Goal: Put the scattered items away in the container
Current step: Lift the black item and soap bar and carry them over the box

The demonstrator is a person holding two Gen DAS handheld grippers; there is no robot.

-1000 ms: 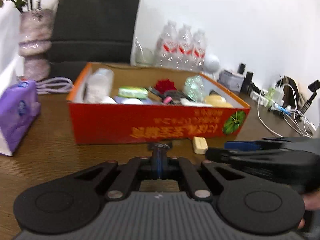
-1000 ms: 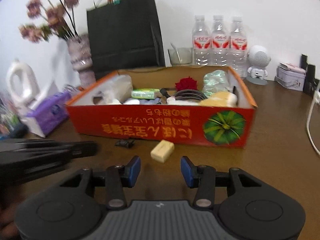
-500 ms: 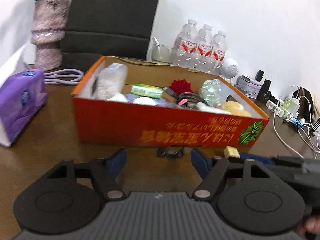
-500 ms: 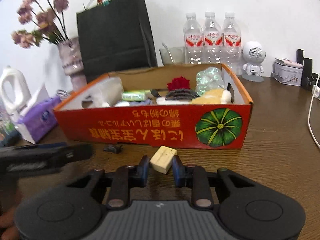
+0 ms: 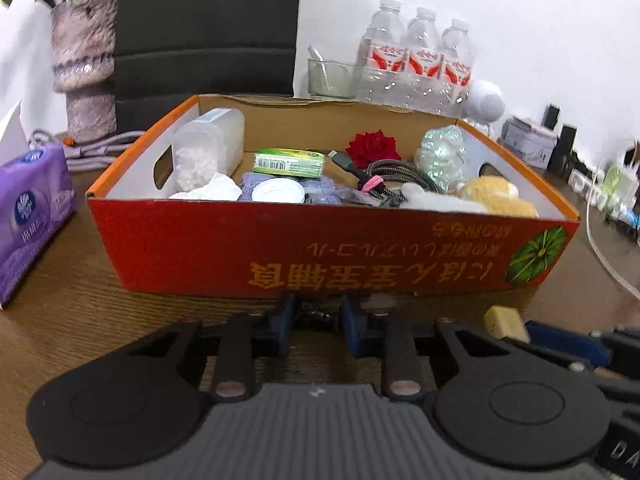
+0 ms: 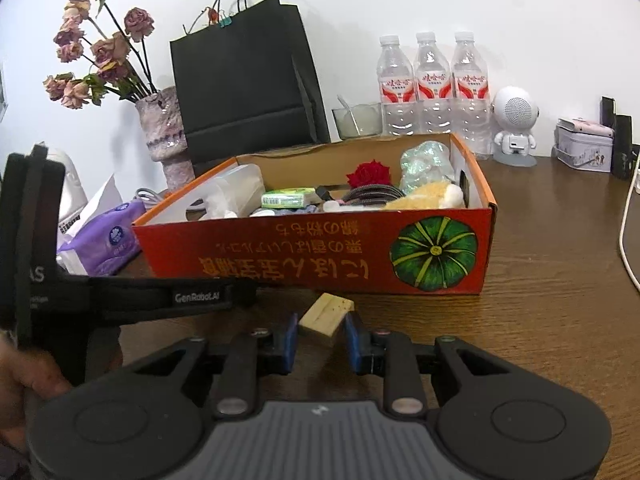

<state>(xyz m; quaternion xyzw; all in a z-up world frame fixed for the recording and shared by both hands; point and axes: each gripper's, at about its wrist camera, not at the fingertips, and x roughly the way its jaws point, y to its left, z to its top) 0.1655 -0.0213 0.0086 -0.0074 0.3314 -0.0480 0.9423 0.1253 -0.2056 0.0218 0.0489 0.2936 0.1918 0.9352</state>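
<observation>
A red cardboard box (image 5: 224, 252) (image 6: 280, 256) on the wooden table holds several items: a plastic jar, a green packet, a red rose, cables, a plush toy. My left gripper (image 5: 318, 318) is closed around a small black clip (image 5: 316, 316) at the foot of the box's front wall. My right gripper (image 6: 322, 332) is shut on a pale yellow block (image 6: 326, 314) and holds it tilted, just off the table in front of the box. The block also shows in the left wrist view (image 5: 504, 322).
A purple tissue pack (image 5: 28, 216) lies left of the box. A vase (image 6: 166, 136), a black paper bag (image 6: 244, 80), a glass cup, three water bottles (image 6: 432, 88), a white robot-shaped speaker (image 6: 514, 124) and a tin (image 6: 584, 148) stand behind it. Cables lie at the right.
My left gripper moved forward and closed on the black clip. My right gripper closed on the yellow block and lifted it slightly.
</observation>
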